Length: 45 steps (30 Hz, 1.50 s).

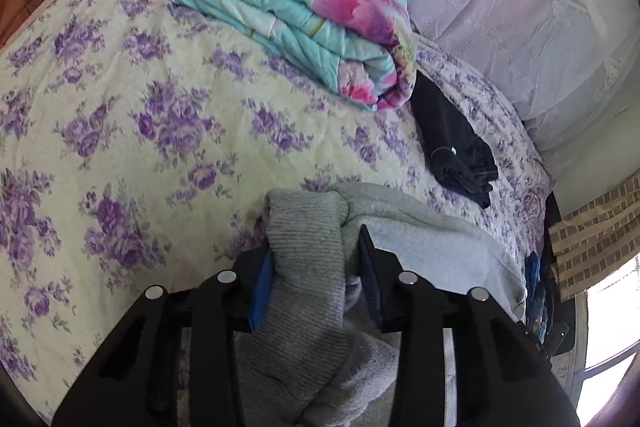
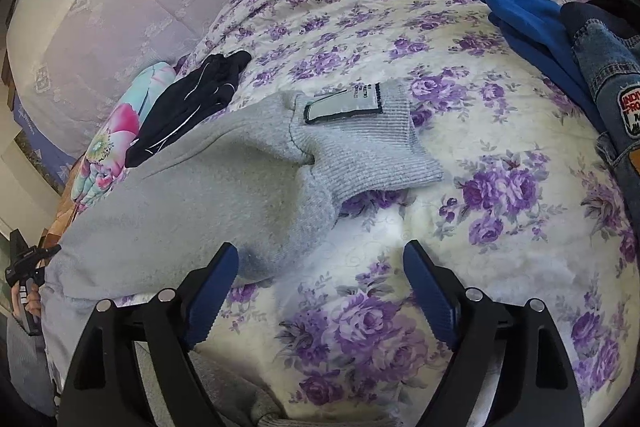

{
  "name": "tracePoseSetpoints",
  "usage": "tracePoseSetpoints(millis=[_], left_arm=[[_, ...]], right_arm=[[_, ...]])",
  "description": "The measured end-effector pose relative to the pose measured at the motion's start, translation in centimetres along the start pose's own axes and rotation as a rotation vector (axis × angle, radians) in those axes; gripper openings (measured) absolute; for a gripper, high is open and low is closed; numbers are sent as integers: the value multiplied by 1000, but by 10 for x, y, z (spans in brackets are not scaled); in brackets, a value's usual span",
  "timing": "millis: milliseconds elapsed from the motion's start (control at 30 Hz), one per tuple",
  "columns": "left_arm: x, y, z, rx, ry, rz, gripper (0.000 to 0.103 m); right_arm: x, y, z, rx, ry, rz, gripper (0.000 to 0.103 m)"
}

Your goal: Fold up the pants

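**Left gripper grips pants cuff; right gripper gapes over the bed**

The left gripper (image 1: 314, 267) has its jaws clamped on a ribbed cuff of the grey pants (image 1: 308, 267). In the right view the pants (image 2: 192, 195) lie spread on the floral bedspread (image 2: 500, 147), waistband and label (image 2: 342, 107) toward 12 o'clock. The right gripper (image 2: 320, 263) stands wide apart, holding nothing, just at the pants' edge. A black garment (image 2: 192, 99) lies at 10 o'clock, a blue one (image 2: 524, 23) at 2.
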State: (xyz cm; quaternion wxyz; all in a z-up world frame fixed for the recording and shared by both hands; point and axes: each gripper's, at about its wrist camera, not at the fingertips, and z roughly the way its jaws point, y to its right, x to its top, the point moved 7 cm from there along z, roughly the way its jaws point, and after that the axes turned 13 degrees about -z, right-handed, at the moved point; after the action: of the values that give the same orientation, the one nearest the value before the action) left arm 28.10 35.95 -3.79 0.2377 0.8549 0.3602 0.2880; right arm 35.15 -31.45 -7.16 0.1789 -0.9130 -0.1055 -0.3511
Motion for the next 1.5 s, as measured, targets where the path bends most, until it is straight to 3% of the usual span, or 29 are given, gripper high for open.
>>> tracePoseSetpoints(millis=[100, 167, 233, 267, 433, 500, 633, 733, 767, 833, 867, 900, 933, 1000, 1100, 1167, 1233, 1300, 1433, 1500], left_arm=[[4, 6, 6, 104, 43, 82, 38], [1, -5, 19, 191, 35, 105, 45], [-2, -20, 30, 280, 26, 111, 66], [-3, -25, 29, 295, 33, 111, 69], [1, -26, 14, 307, 62, 144, 76], [3, -24, 17, 328, 66, 154, 76], [0, -27, 26, 327, 66, 117, 80], [2, -33, 31, 318, 64, 81, 86], [2, -35, 32, 306, 56, 68, 86], [3, -37, 36, 282, 44, 48, 82], [4, -34, 37, 256, 40, 55, 75], [2, -29, 39, 225, 29, 71, 53], [1, -22, 40, 206, 18, 88, 44], [2, -13, 37, 245, 56, 130, 42], [2, -7, 38, 289, 79, 173, 43], [4, -14, 36, 304, 77, 142, 58], [3, -27, 23, 349, 103, 104, 89], [-5, -35, -1, 333, 130, 98, 92], [-37, -54, -51, 343, 170, 133, 92], [-60, -68, -73, 299, 161, 102, 92]], right_arm=[[0, 0, -1, 3, 3, 2, 86], [0, 0, -3, 6, 6, 12, 86], [1, 2, -8, 0, -1, 30, 86], [2, 3, -12, -9, 1, 45, 86], [38, 2, -39, 31, 113, 90, 86], [54, 4, -33, 1, 98, 75, 86], [78, 35, -7, -155, 63, 114, 84], [76, 62, 10, -138, 32, 228, 82], [71, 63, 22, -97, -13, 239, 78], [60, 56, 36, -32, -44, 232, 58], [60, 54, 38, -35, -43, 209, 42], [62, 52, 38, -37, -31, 194, 27], [66, 53, 37, -19, -13, 200, 17], [76, 61, 32, -14, 27, 232, 11], [87, 69, 34, -54, 22, 201, 11], [82, 71, 40, -81, -36, 167, 16], [76, 72, 22, -127, -8, 154, 27], [66, 66, -10, -113, 51, 146, 41], [20, 44, -75, -45, 71, 122, 47], [-16, 34, -105, -31, 67, 126, 54]])
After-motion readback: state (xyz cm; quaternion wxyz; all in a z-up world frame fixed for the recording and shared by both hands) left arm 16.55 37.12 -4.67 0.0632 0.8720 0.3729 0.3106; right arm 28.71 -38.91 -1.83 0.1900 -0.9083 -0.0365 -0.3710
